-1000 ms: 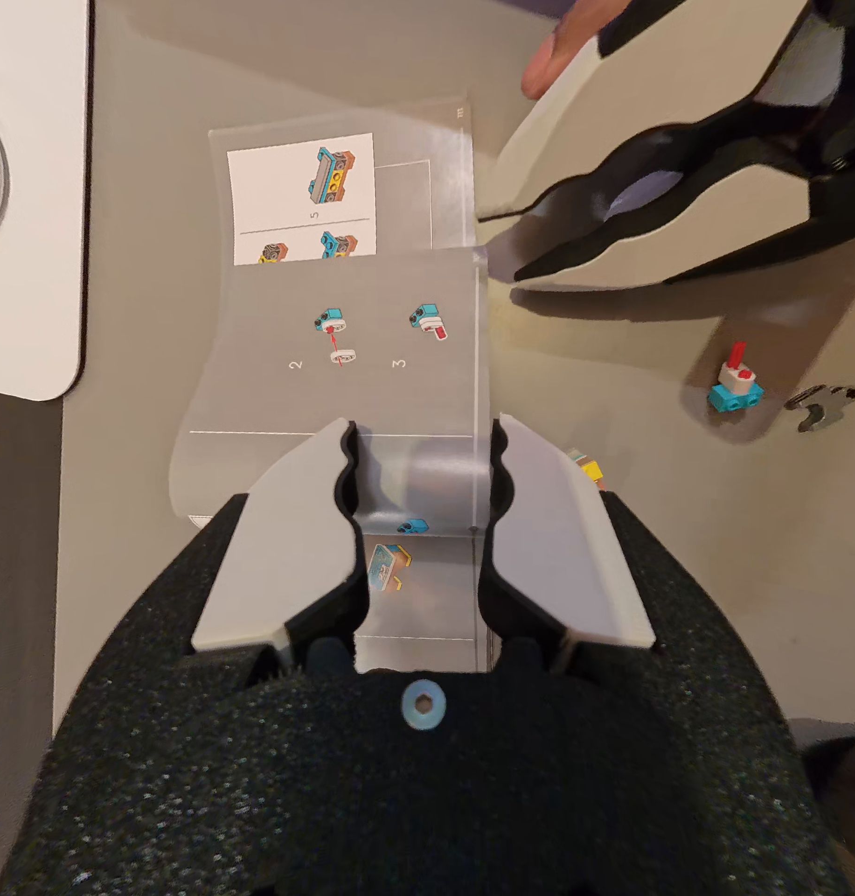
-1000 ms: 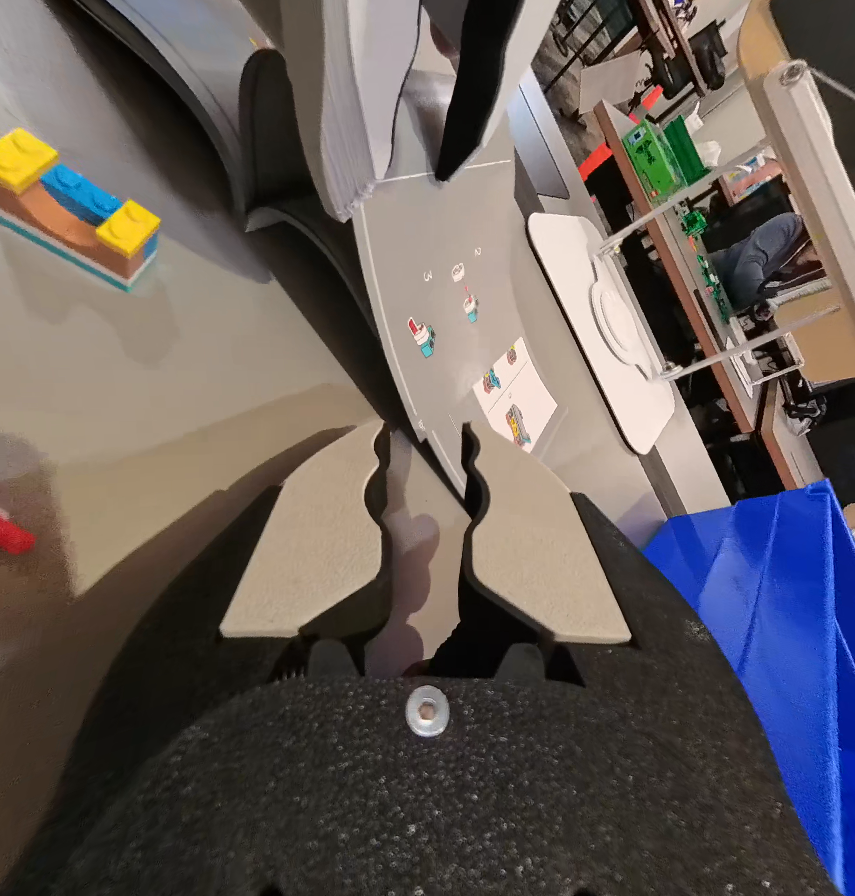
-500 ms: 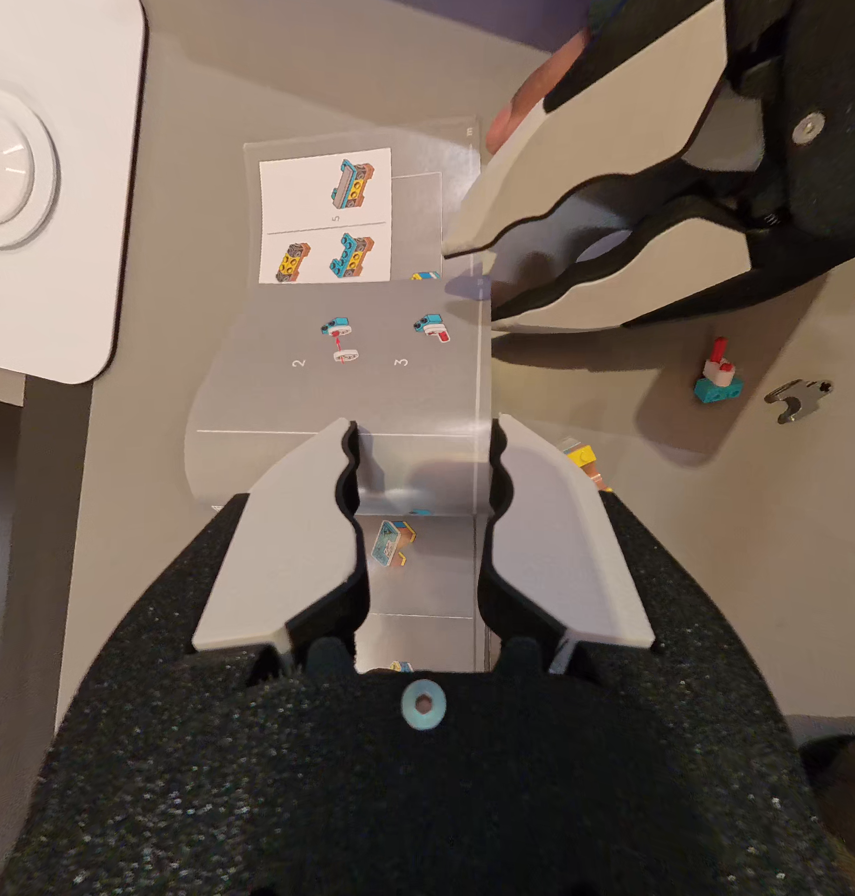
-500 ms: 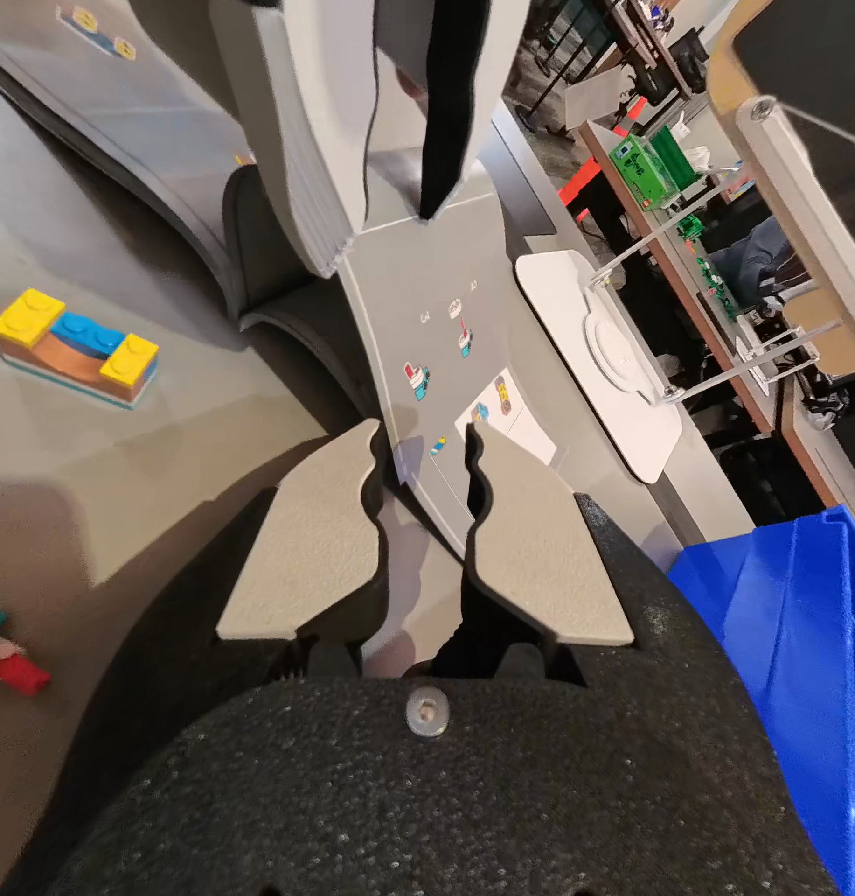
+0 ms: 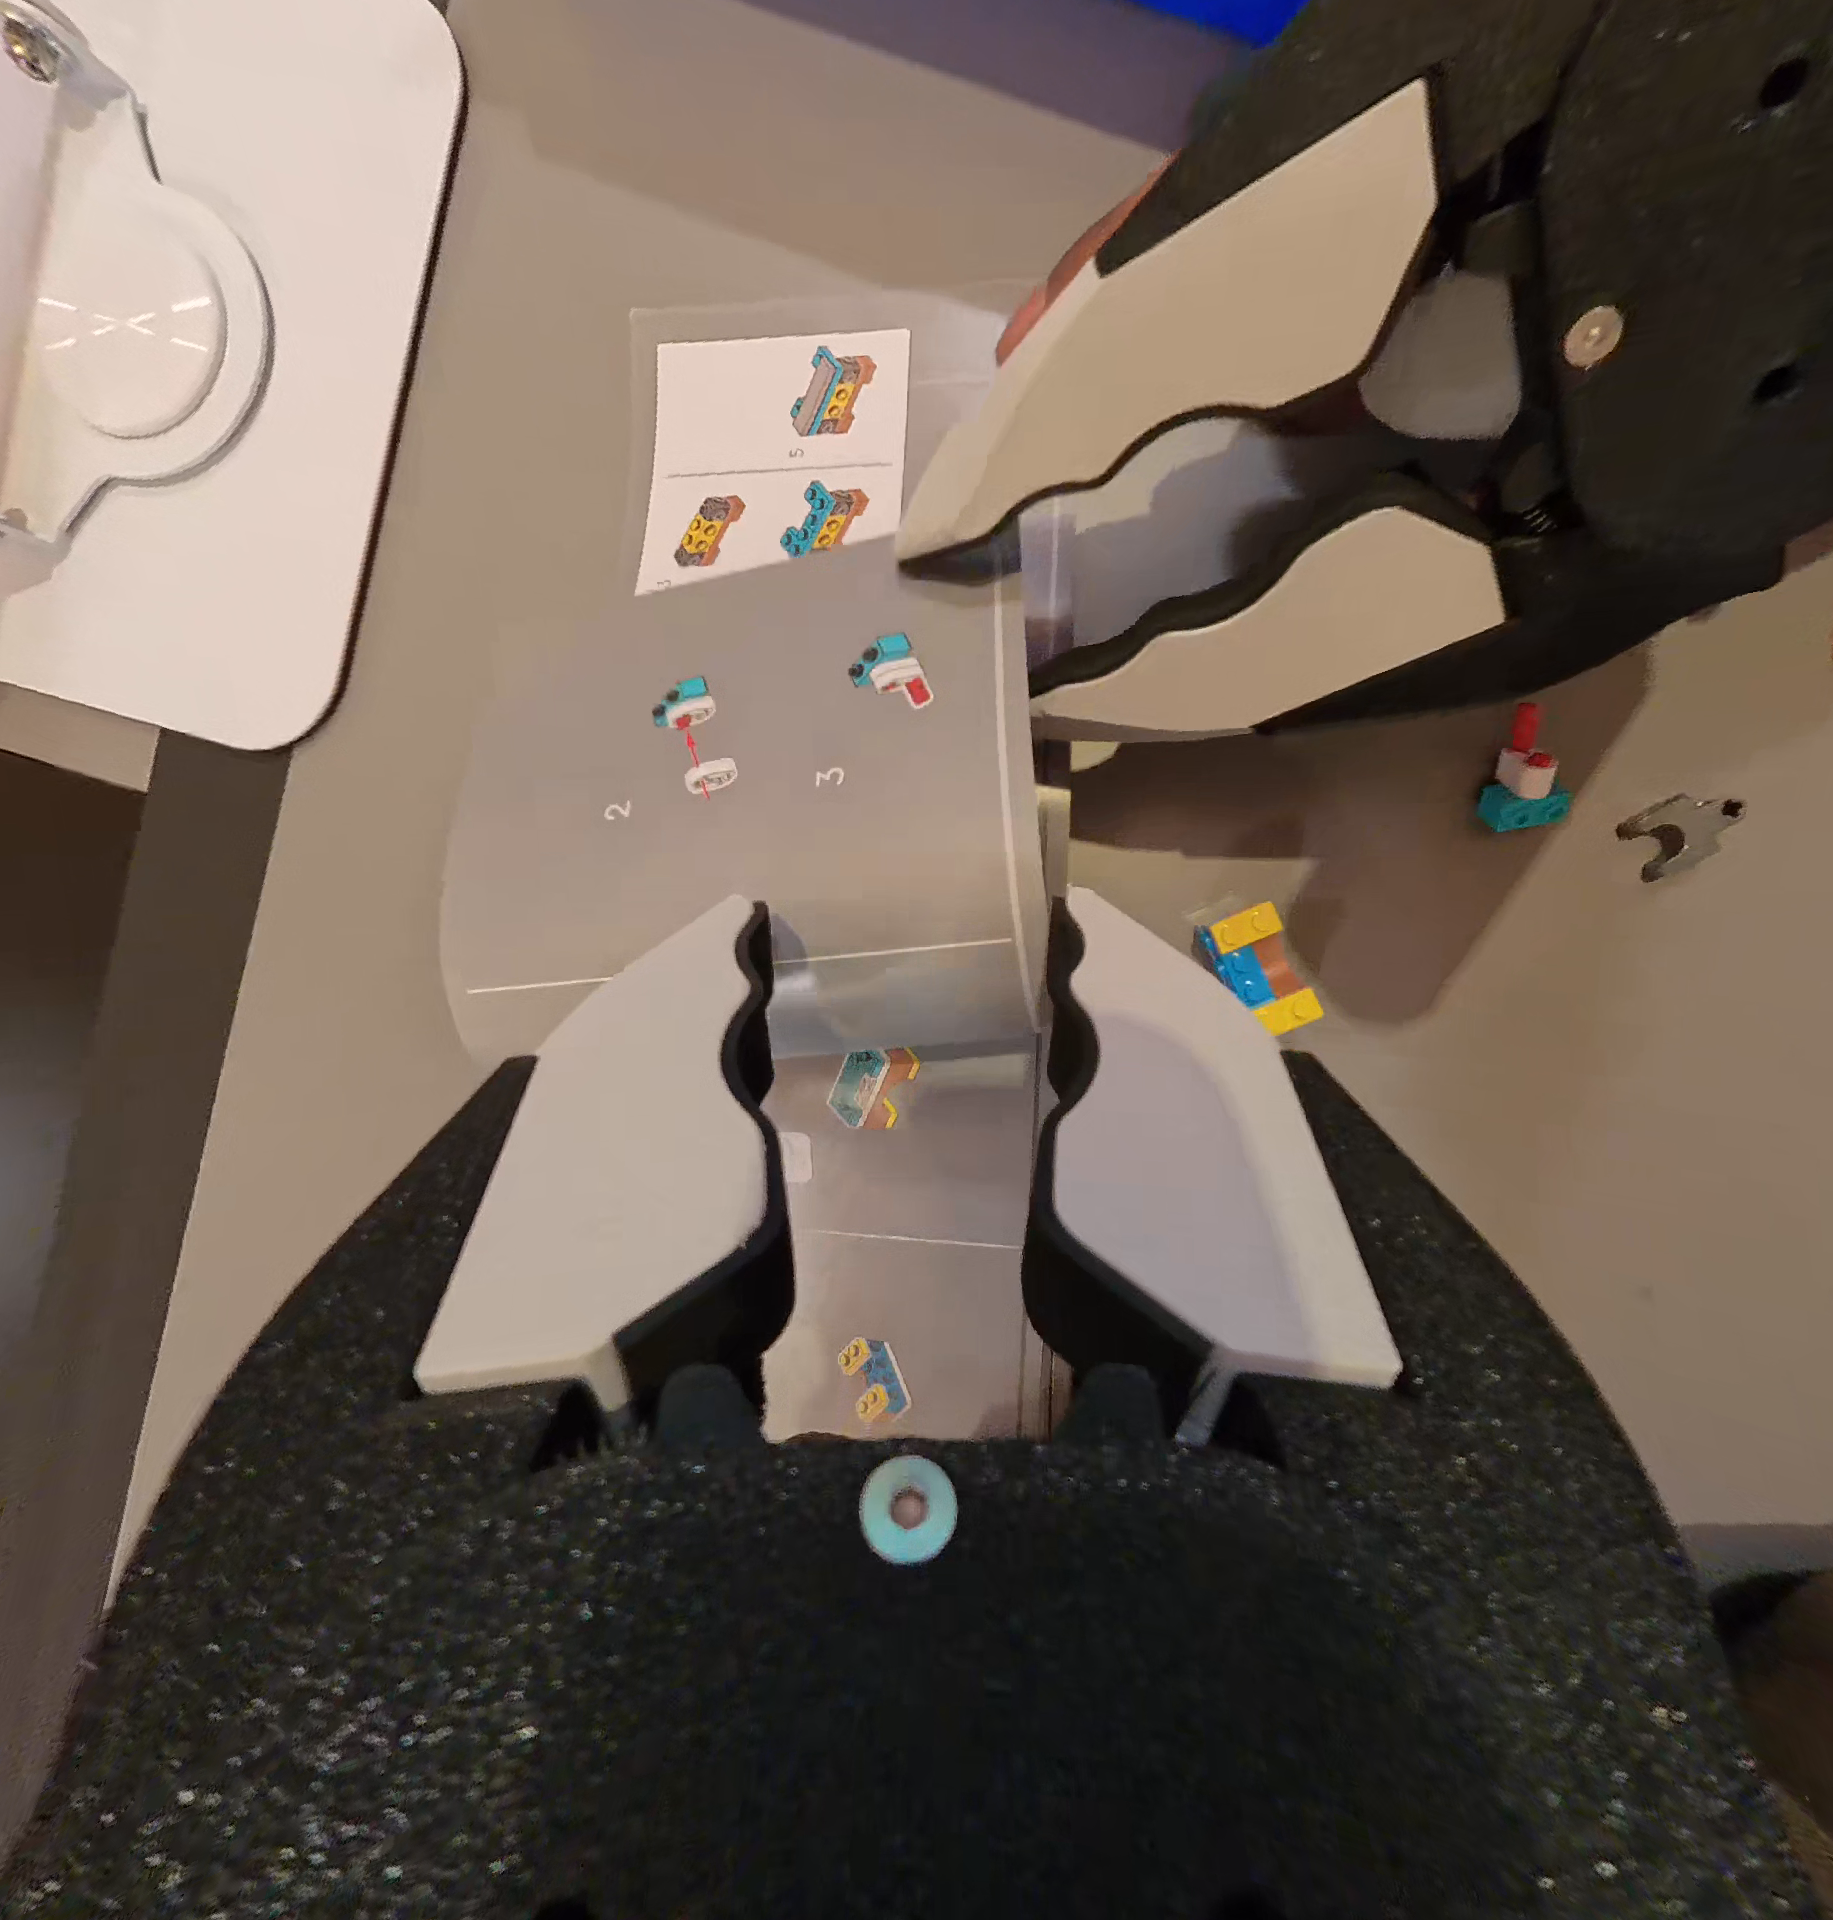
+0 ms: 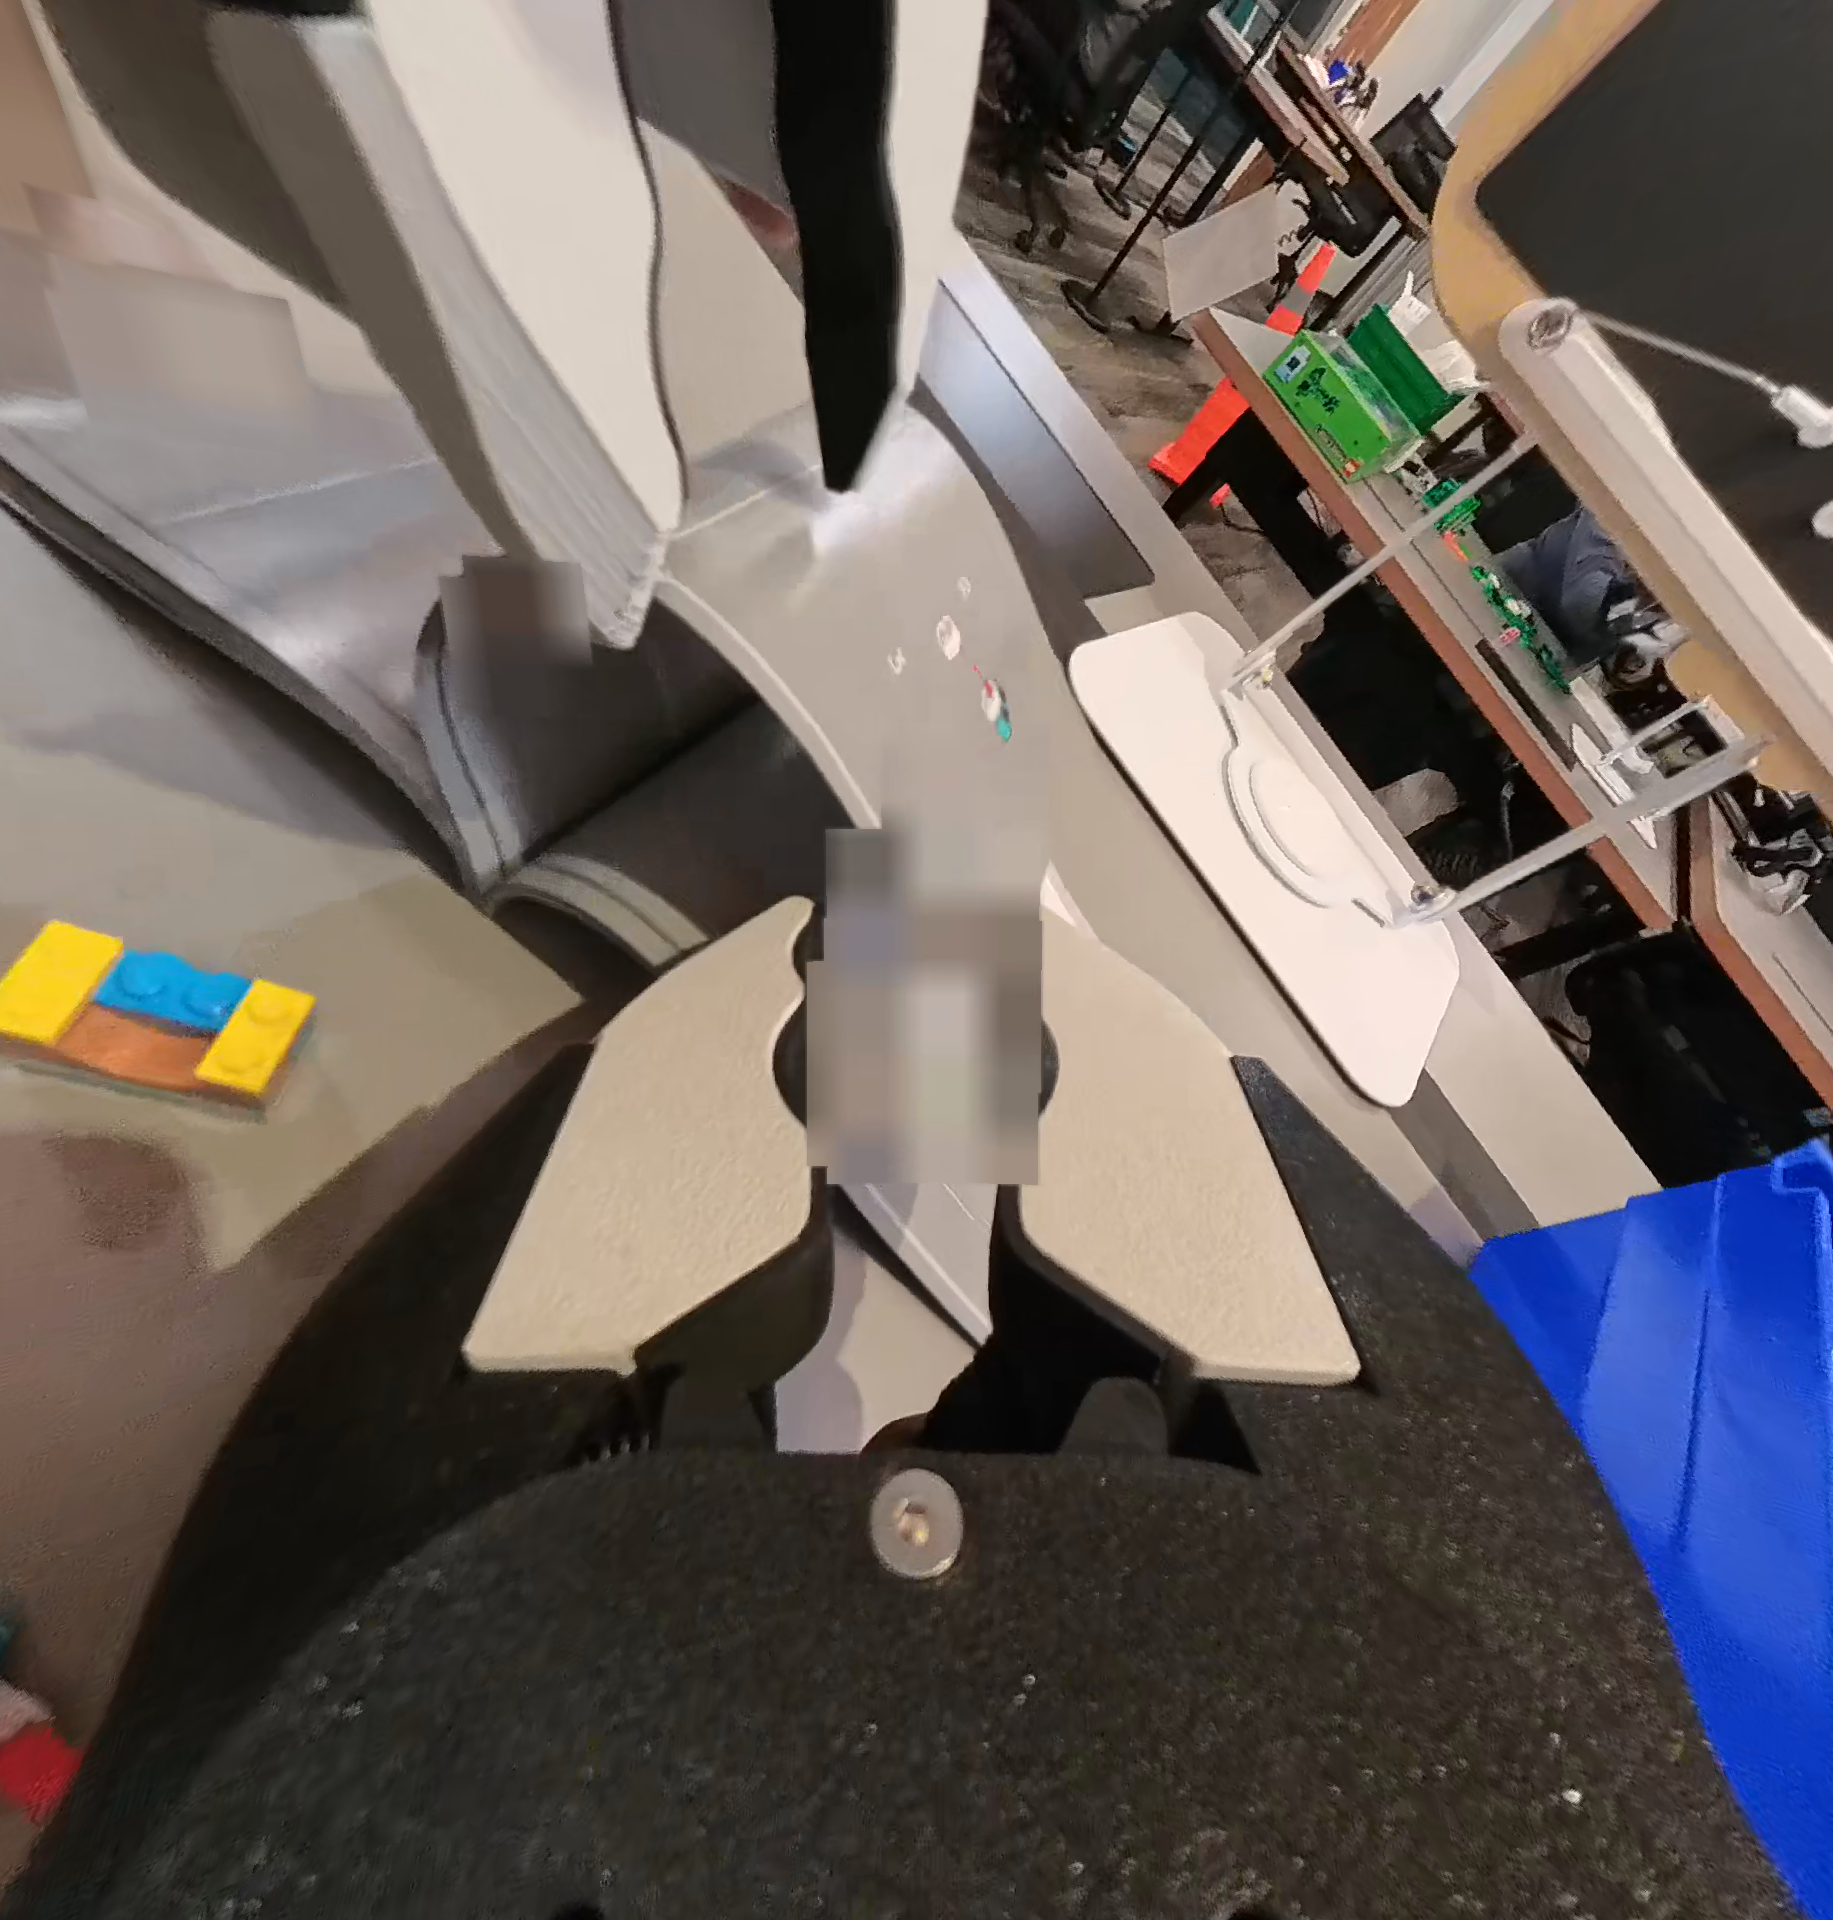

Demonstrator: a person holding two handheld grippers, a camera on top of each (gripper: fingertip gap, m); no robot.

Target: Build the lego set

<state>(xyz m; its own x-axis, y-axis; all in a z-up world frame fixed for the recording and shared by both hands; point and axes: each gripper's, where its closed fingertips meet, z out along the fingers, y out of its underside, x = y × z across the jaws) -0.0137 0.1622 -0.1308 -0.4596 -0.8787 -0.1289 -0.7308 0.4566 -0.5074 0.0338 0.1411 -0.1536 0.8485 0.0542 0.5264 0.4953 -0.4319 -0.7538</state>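
Our right gripper (image 5: 979, 634), jaws parted and empty, straddles the free edge of the curled grey glossy instruction-booklet page (image 5: 787, 800) just ahead of its tips. Our left gripper (image 5: 901, 925), also spread and empty, hovers over that page's near end. We judge the right nearer the edge; the yellow-blue-brown brick assembly (image 5: 1255, 966) lies just right of the left gripper.

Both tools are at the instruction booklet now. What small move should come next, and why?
Probably close the right tool on the edge of the booklet's raised page. Its open fingers straddle that edge, and the left tool, also open, hovers over the curling page, while the yellow-blue assembly lies untouched.
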